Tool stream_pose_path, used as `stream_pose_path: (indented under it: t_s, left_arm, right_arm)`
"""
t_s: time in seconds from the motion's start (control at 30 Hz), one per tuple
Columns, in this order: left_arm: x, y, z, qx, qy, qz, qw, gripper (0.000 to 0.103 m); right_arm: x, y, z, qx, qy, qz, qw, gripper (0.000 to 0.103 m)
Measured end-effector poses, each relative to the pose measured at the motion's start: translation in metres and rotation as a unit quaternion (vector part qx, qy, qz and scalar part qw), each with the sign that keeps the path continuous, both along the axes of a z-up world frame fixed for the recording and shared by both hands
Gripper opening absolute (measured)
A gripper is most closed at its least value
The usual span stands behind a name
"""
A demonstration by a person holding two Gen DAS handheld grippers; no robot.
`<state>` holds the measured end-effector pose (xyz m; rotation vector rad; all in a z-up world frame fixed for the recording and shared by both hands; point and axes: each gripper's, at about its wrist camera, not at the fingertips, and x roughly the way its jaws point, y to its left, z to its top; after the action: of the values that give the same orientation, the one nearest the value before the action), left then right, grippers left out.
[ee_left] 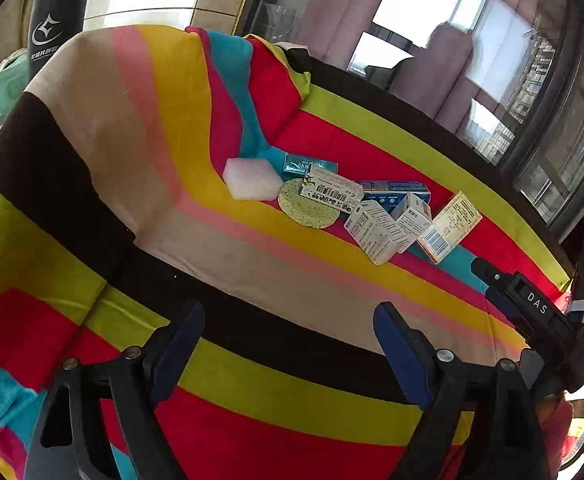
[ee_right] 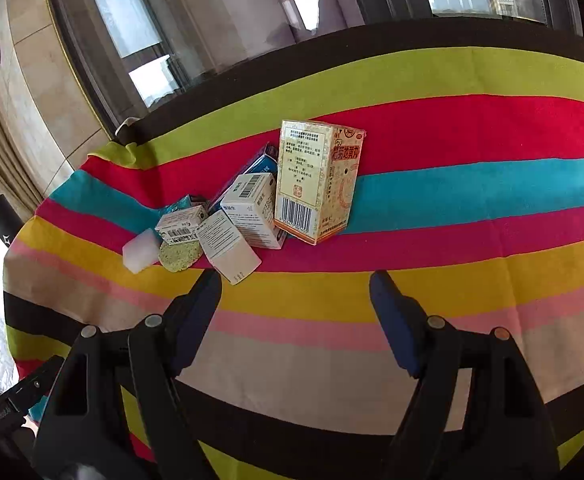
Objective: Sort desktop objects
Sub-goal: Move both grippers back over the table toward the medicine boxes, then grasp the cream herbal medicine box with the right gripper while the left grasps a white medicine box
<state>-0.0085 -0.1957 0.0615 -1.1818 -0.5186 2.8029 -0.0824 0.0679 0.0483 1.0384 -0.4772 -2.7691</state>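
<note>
- The left gripper (ee_left: 288,322) and right gripper (ee_right: 295,290) are both seen with jaws apart, nothing between them.
- The cluster of boxes (ee_right: 252,208) lies on the striped cloth (ee_right: 471,184).
- Only the left view shows the folded cloth end (ee_left: 140,100); the tall yellow box (ee_right: 315,180) is shown upright only in the right view.

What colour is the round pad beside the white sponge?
Speckled pale green round pad; left wrist view.

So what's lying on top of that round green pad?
A small white barcoded box rests across the far part of the green pad. The pad's near part shows bare; whatever lies beneath the box is covered. The white foam block sits beside it.
</note>
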Motion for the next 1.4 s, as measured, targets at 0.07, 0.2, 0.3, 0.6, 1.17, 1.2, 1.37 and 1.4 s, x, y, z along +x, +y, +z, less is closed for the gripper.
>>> stream_pose_path:
  t_s: [0.07, 0.2, 0.3, 0.6, 1.17, 1.2, 1.37, 1.4]
  left_arm:
    - [-0.027, 0.011, -0.004, 0.001, -0.005, 0.000, 1.0000, 0.087]
    - [-0.064, 0.026, -0.012, 0.007, -0.017, 0.006, 0.9998, 0.087]
    - [-0.079, 0.035, -0.011, 0.012, -0.009, 0.015, 0.9998, 0.087]
    - [-0.120, 0.055, -0.021, 0.033, -0.030, 0.037, 0.9983, 0.087]
    - [-0.178, 0.116, -0.023, -0.044, -0.050, 0.083, 0.9943, 0.103]
    - [-0.176, 0.119, -0.020, -0.061, -0.050, 0.083, 0.9934, 0.103]
    - [-0.163, 0.100, -0.029, -0.072, -0.105, 0.096, 0.9872, 0.103]
    - [-0.161, 0.098, -0.037, -0.074, -0.121, 0.084, 0.9863, 0.099]
  right_arm:
    - [-0.024, 0.005, -0.002, -0.014, -0.003, -0.027, 1.000, 0.079]
    - [-0.060, 0.002, -0.005, -0.008, 0.006, -0.075, 0.997, 0.079]
    - [-0.084, -0.003, -0.010, -0.019, -0.002, -0.088, 0.996, 0.079]
    - [-0.099, -0.016, -0.005, 0.102, 0.006, -0.100, 0.990, 0.055]
    - [-0.020, 0.053, 0.016, 0.115, 0.043, -0.045, 0.991, 0.055]
    - [-0.017, 0.054, 0.016, 0.113, 0.043, -0.044, 0.992, 0.055]
    - [-0.002, 0.067, 0.013, 0.094, 0.043, -0.046, 0.994, 0.056]
    - [0.002, 0.071, 0.014, 0.090, 0.044, -0.048, 0.994, 0.056]
